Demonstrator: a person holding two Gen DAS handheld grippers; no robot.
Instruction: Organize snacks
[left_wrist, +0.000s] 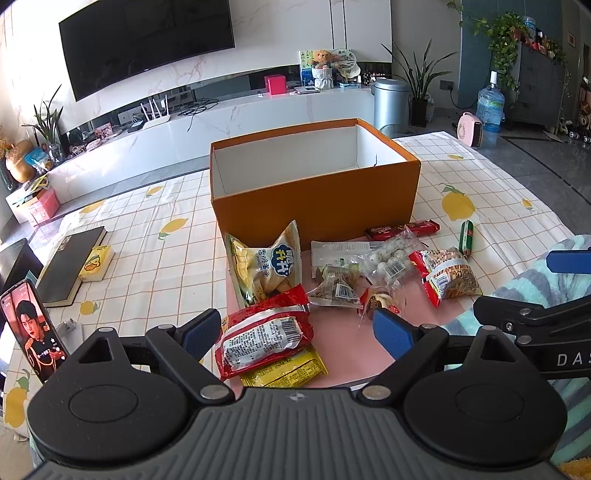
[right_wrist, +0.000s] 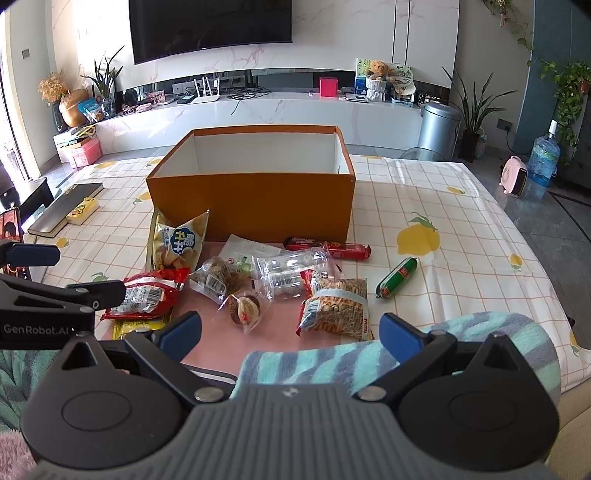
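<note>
An open, empty orange box (left_wrist: 314, 195) (right_wrist: 251, 199) stands on the lemon-print tablecloth. In front of it, on a pink mat (left_wrist: 340, 343), lie several snacks. Among them are a yellow chip bag (left_wrist: 266, 266) (right_wrist: 177, 243), a red packet (left_wrist: 266, 332) (right_wrist: 147, 295), a clear bag of round sweets (left_wrist: 388, 258) (right_wrist: 291, 273), an orange-red snack bag (left_wrist: 448, 277) (right_wrist: 336, 310), a green sausage (left_wrist: 466, 238) (right_wrist: 397, 277) and a red biscuit bar (left_wrist: 402, 229) (right_wrist: 328, 247). My left gripper (left_wrist: 297, 334) is open over the red packet, not closed on it. My right gripper (right_wrist: 291, 332) is open, just short of the orange-red bag.
A dark book (left_wrist: 70, 266), a small yellow box (left_wrist: 96, 262) and a propped phone (left_wrist: 33, 328) sit at the left. A striped fluffy cloth (right_wrist: 369, 354) lies under my right gripper at the table's near edge. A TV cabinet and a metal bin (right_wrist: 439, 129) stand behind the table.
</note>
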